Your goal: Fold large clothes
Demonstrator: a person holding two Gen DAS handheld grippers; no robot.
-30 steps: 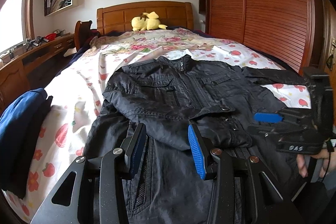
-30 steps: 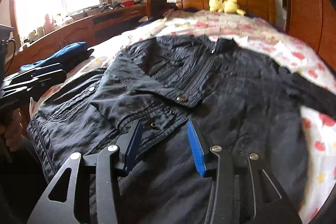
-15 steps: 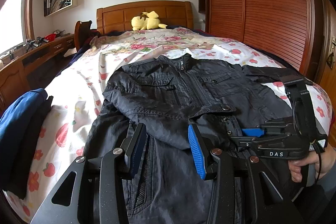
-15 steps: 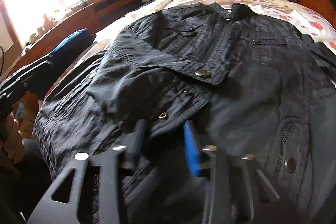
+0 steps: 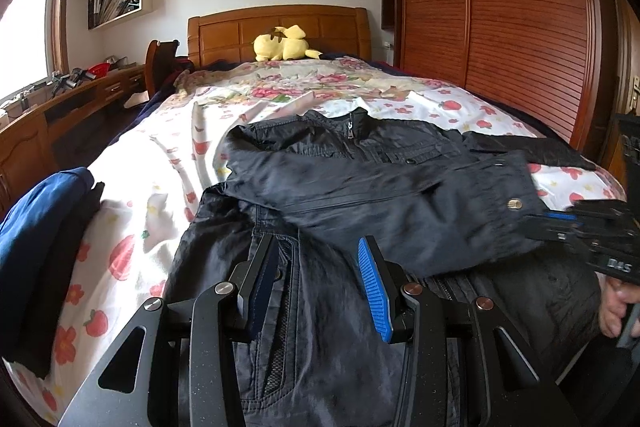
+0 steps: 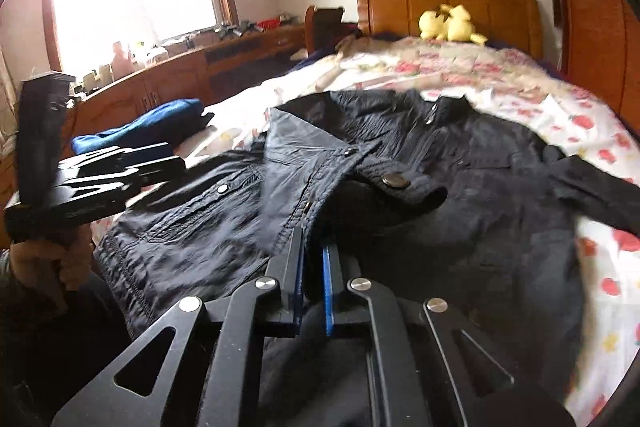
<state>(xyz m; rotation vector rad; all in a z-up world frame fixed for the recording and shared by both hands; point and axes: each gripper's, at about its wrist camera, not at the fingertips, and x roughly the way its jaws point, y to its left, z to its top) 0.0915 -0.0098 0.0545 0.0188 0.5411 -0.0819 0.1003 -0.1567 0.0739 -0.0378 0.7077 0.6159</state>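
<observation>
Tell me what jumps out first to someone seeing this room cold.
A black jacket lies spread across the flowered bed, one sleeve pinched in the right tongs. A yellow plush toy sits at the wooden headboard, and the left tongs hover open over the hem.

Right gripper (image 6: 312, 267) jaws closed from open onto jacket sleeve cuff (image 6: 396, 187), cuff lifted and drawn across the jacket (image 5: 360, 179) front.
</observation>
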